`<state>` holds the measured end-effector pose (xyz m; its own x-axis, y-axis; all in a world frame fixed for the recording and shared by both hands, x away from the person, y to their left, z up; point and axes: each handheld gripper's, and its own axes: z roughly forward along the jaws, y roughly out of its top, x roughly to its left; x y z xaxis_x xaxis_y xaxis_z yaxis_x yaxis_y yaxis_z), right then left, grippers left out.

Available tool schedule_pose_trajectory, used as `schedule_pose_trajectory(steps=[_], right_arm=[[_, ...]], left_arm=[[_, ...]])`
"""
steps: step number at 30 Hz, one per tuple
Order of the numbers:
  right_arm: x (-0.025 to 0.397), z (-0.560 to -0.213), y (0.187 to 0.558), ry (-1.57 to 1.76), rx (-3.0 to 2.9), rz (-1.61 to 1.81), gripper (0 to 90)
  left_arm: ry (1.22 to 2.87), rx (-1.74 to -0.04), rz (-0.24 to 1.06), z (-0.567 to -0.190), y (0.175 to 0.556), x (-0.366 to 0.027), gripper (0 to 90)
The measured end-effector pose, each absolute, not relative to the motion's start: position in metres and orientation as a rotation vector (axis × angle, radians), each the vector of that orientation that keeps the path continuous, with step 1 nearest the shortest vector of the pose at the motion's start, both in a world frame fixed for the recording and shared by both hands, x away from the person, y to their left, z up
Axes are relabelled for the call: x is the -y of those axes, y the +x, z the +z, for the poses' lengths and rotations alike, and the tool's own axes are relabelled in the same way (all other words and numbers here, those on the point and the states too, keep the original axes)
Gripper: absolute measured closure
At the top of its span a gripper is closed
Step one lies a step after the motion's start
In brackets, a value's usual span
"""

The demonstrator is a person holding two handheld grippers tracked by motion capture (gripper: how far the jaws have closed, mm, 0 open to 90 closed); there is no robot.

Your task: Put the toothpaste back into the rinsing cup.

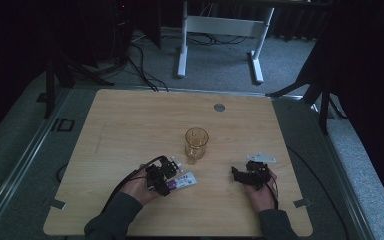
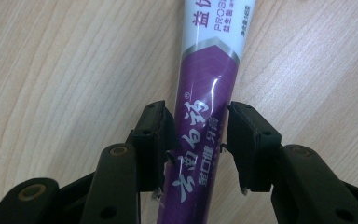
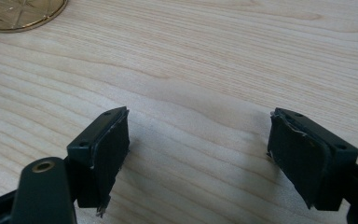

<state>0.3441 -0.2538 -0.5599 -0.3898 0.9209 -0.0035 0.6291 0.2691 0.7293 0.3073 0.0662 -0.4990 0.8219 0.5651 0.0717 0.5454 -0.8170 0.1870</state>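
A purple and white toothpaste tube (image 1: 184, 180) lies flat on the wooden table (image 1: 130, 130), near the front and left of centre. My left gripper (image 1: 164, 187) is at its purple end. In the left gripper view the two jaws press against both sides of the tube (image 2: 207, 88), so the left gripper (image 2: 200, 140) is shut on it. An amber drinking glass (image 1: 196, 144) stands upright just behind the tube. My right gripper (image 1: 237, 175) rests low at the front right, open, with only bare wood between its jaws (image 3: 198, 149). The glass base (image 3: 18, 14) shows at that view's top left.
A small round grey cap (image 1: 219, 107) is set into the table near its far edge. Beyond the table are a white desk frame (image 1: 220, 30) and cables on the floor. Bare wood lies to the left and at the back.
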Motion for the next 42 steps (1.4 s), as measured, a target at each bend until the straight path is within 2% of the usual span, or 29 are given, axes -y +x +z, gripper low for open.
schedule_pose_trajectory(steps=[13, 29, 37, 42], right_arm=[[0.254, -0.560, 0.344, 1.399, -2.116, 0.913, 20.5], [0.254, -0.560, 0.344, 1.400, -2.116, 0.913, 20.5], [0.254, -0.560, 0.344, 1.399, -2.116, 0.913, 20.5], [0.254, -0.560, 0.344, 1.399, -2.116, 0.913, 20.5]], left_arm=[[2.902, -0.867, 0.189, -0.507, 0.310, -0.056, 58.9], [2.907, -0.909, 0.131, -0.516, 0.320, -0.050, 59.5], [2.904, -0.929, 0.098, -0.511, 0.322, -0.051, 70.0], [2.897, -0.941, 0.094, -0.510, 0.322, -0.051, 72.1]])
